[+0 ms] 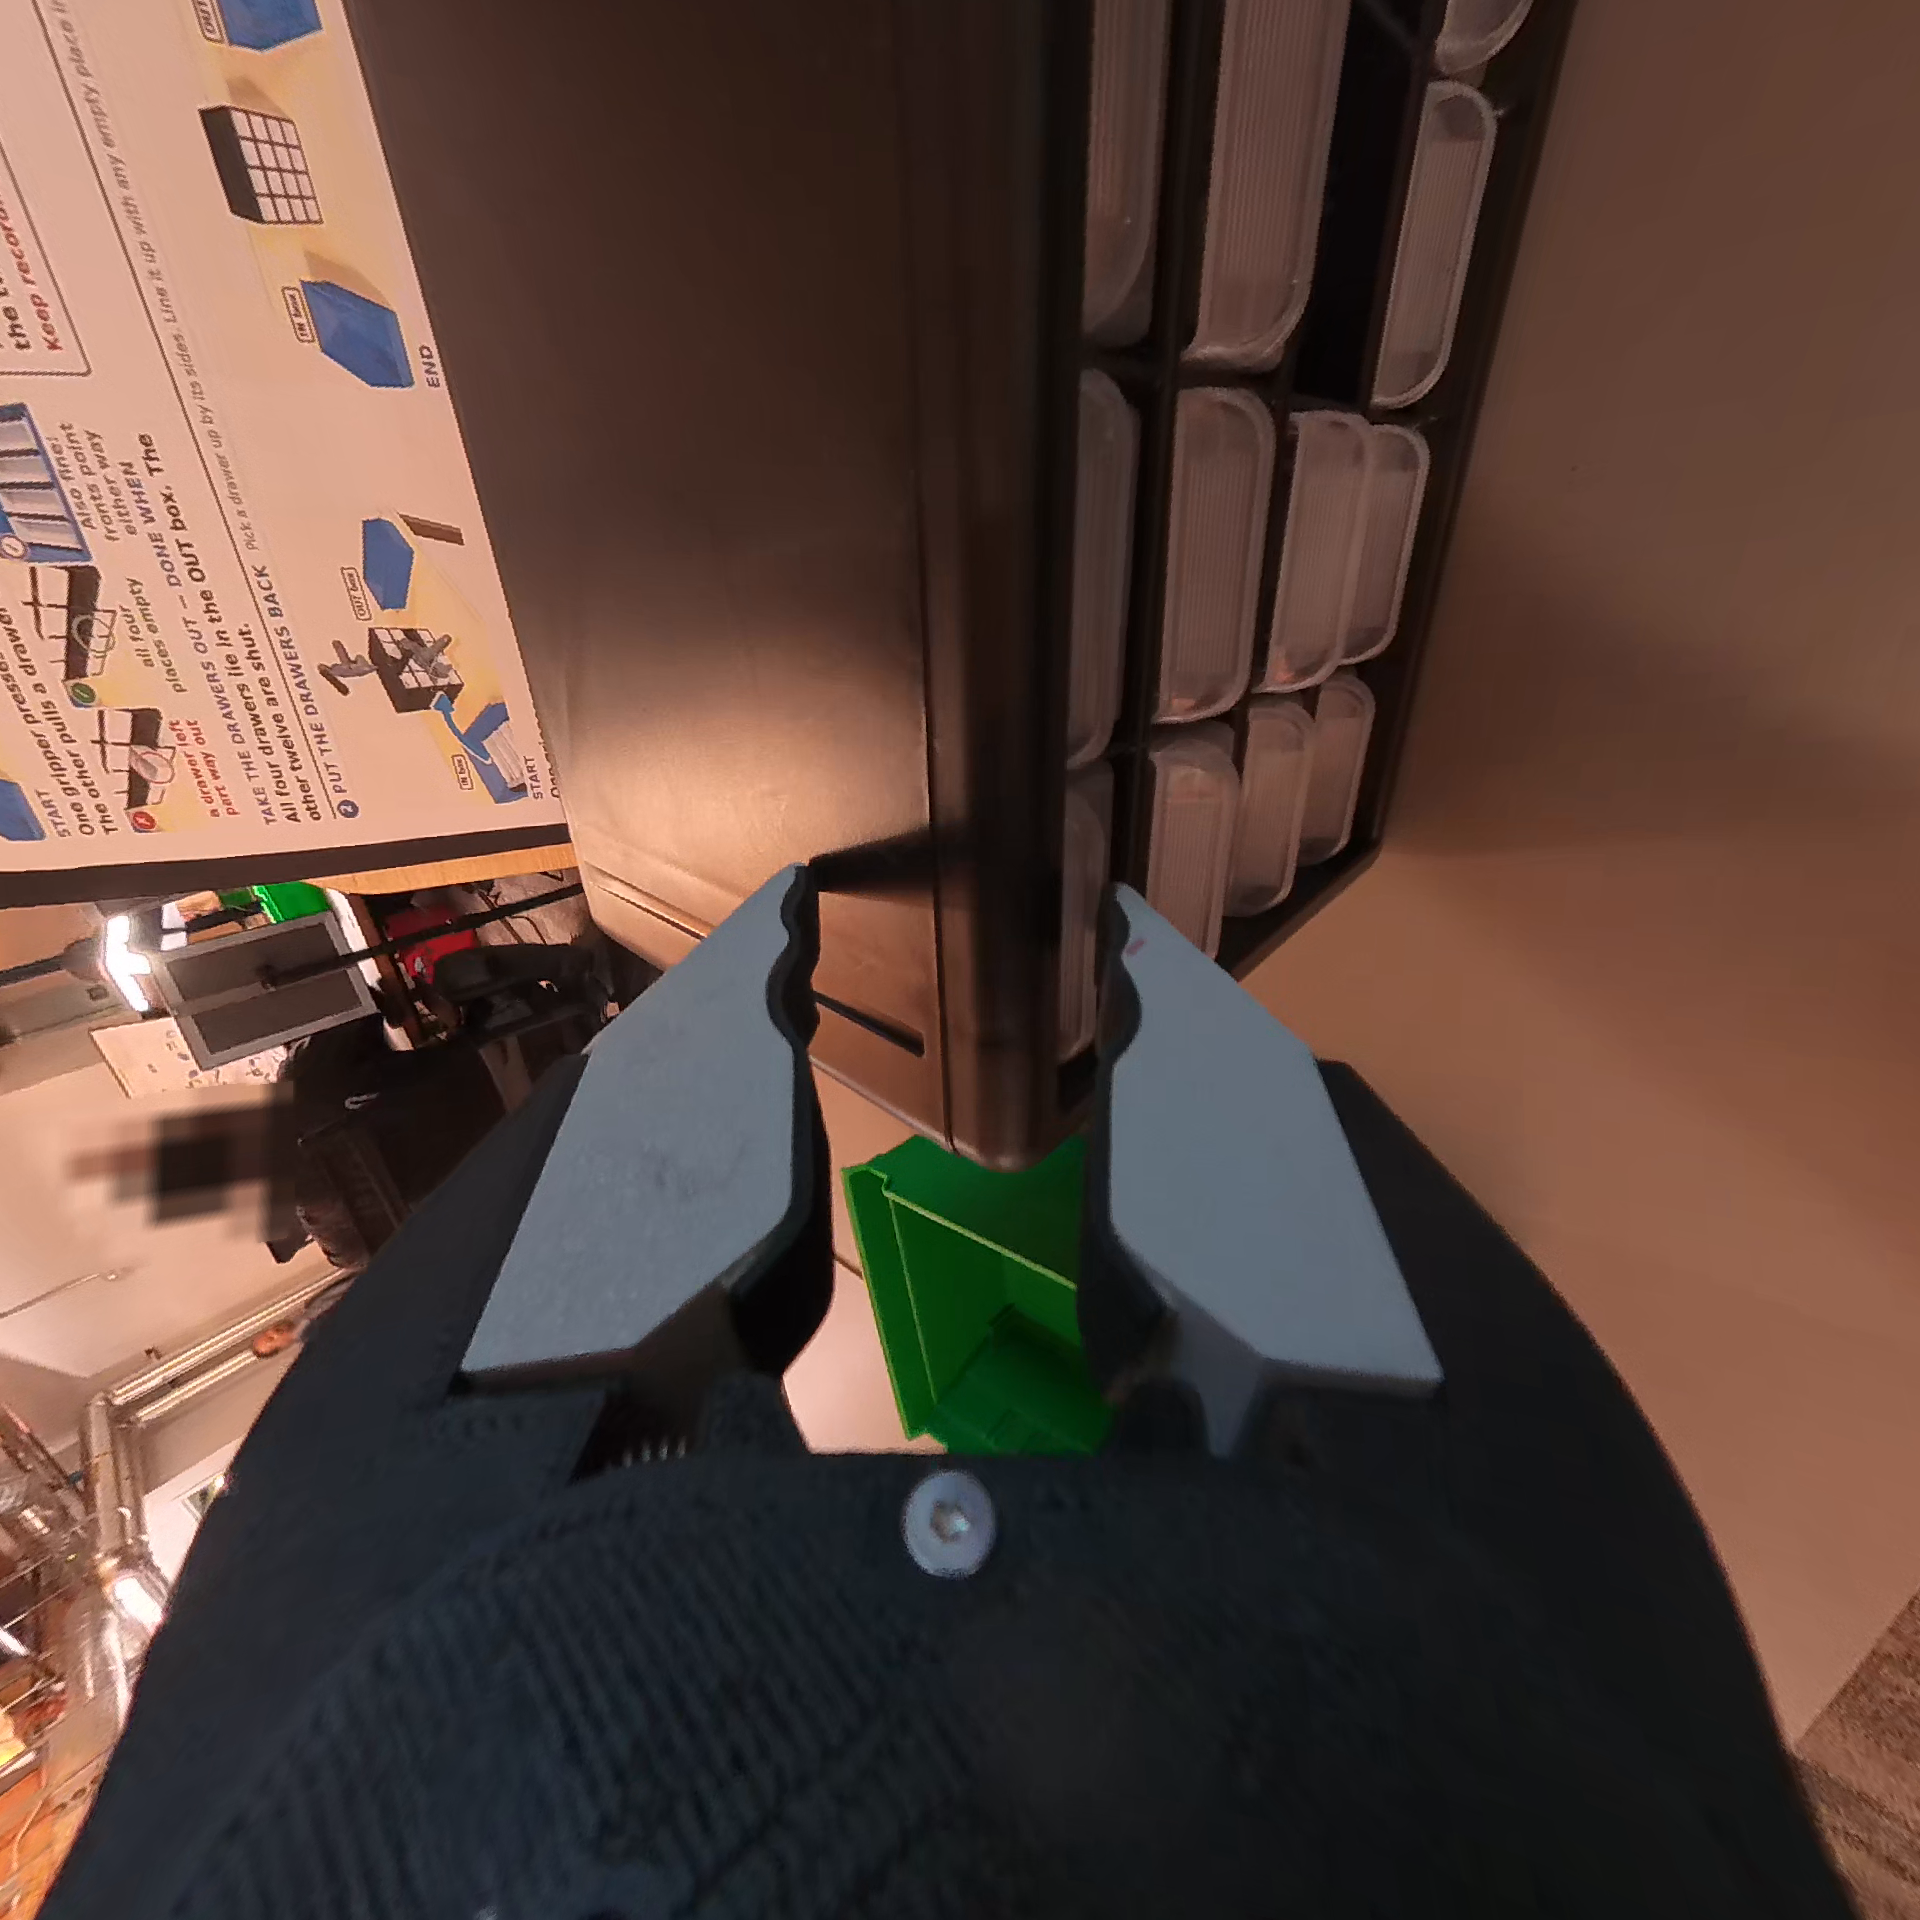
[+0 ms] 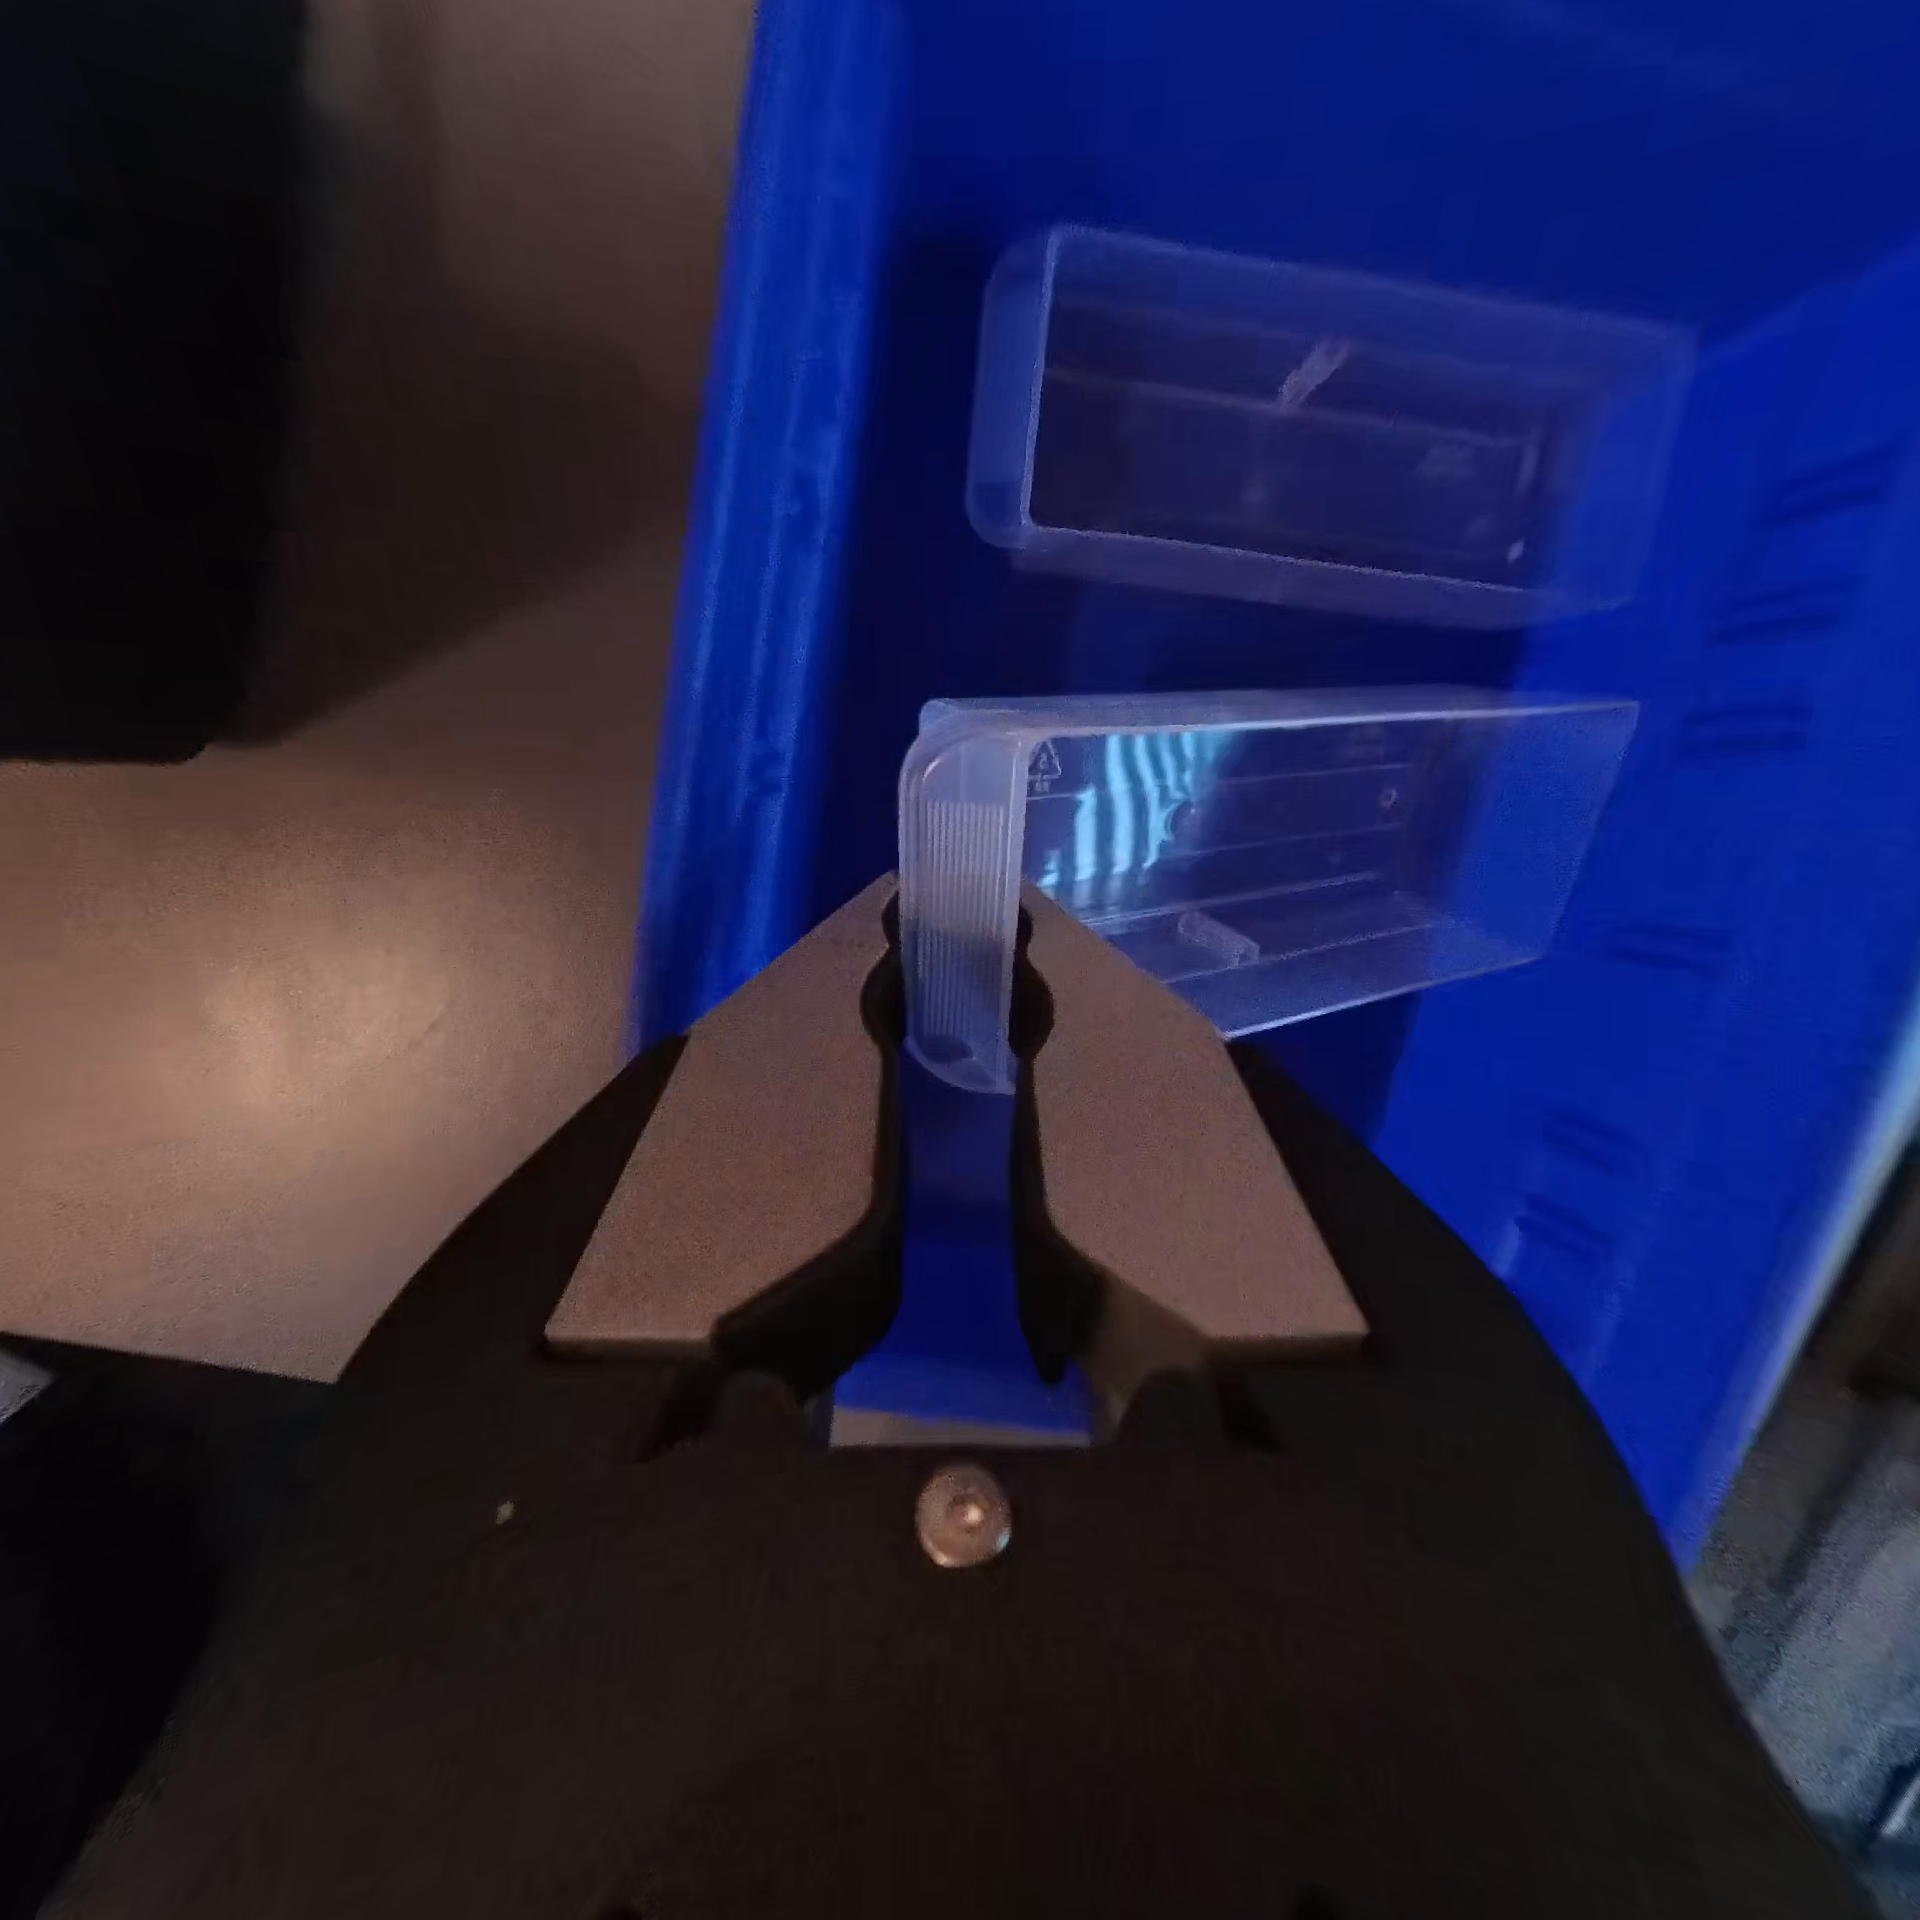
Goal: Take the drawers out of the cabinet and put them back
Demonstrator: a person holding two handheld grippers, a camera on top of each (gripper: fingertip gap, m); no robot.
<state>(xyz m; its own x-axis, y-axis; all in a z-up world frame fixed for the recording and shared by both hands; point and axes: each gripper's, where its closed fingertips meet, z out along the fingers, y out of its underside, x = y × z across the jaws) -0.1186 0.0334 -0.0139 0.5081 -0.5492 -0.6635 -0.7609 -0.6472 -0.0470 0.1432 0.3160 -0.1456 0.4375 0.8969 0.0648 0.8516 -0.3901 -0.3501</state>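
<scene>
The black cabinet [image 1: 727,468] fills the middle of the left wrist view, with several clear drawers [image 1: 1216,540] in its front; some stick out a little and one slot [image 1: 1335,239] looks dark. My left gripper [image 1: 951,935] is closed around the cabinet's near corner edge, one finger on the side face and one on the front. In the right wrist view my right gripper [image 2: 956,925] is shut on the ribbed handle of a clear drawer [image 2: 1299,852], holding it inside the blue bin [image 2: 790,416]. A second clear drawer [image 2: 1299,416] lies on the bin floor beyond it.
A printed instruction sheet [image 1: 208,468] lies left of the cabinet. The beige tabletop [image 1: 1662,727] extends to the cabinet's right and also shows left of the bin [image 2: 312,935]. A cluttered room with a blurred patch lies past the table edge [image 1: 260,1039].
</scene>
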